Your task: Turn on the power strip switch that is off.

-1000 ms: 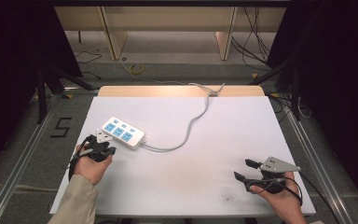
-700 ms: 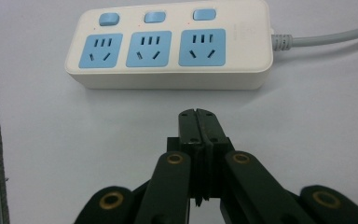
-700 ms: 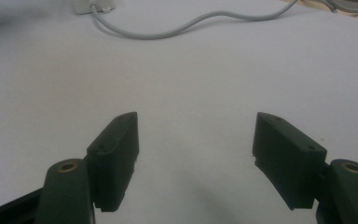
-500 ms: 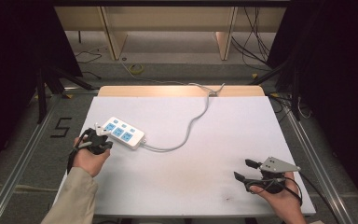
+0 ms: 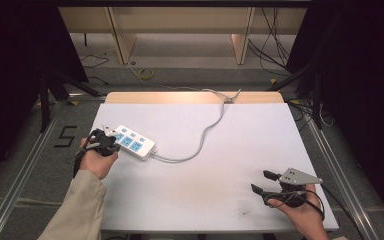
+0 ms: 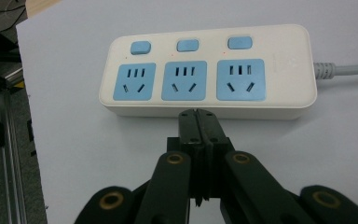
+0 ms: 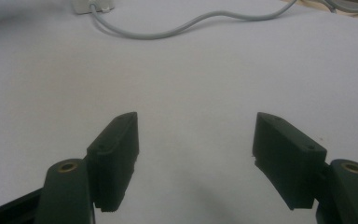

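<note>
Hovering pressed-together left claw (image 6: 196, 112) just beside white power strip (image 6: 208, 70), right claw (image 7: 196, 154) spread over bare table (image 5: 220, 200)

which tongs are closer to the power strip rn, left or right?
Left. The left tongs, shut, sit right at the power strip's long side by its middle socket. The right tongs, open, are far across the table, near its front right corner.

power strip (image 7: 92, 5) cut off by top edge; cable (image 5: 215, 122) end hidden behind table.
</note>
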Motion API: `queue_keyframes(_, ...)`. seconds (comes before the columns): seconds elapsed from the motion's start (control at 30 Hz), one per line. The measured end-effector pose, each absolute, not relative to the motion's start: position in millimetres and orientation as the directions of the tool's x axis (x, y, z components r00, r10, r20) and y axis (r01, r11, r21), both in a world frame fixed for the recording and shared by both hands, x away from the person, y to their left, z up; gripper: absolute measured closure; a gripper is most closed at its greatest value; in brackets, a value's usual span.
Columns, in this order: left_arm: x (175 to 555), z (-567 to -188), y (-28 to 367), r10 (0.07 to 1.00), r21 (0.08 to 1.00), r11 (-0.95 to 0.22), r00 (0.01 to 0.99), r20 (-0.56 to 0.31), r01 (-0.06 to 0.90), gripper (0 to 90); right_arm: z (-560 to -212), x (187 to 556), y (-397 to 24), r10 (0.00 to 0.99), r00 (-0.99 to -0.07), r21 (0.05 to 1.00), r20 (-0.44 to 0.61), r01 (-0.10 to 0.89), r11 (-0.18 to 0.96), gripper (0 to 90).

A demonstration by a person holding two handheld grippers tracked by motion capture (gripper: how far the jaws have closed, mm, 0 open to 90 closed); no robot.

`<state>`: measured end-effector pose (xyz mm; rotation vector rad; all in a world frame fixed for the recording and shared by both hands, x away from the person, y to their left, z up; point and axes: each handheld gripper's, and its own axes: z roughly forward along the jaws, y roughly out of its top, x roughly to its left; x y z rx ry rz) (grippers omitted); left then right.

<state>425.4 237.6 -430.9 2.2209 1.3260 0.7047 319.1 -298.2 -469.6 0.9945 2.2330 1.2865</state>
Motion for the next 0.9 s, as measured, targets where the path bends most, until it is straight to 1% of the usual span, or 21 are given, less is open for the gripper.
queue_keyframes(0.9,447,-426,248,0.885,0.603,-0.455,0.406,0.227,0.655,89.8,-470,319,-298,0.734,-0.679,0.857,0.023,0.391,0.335,32.6)
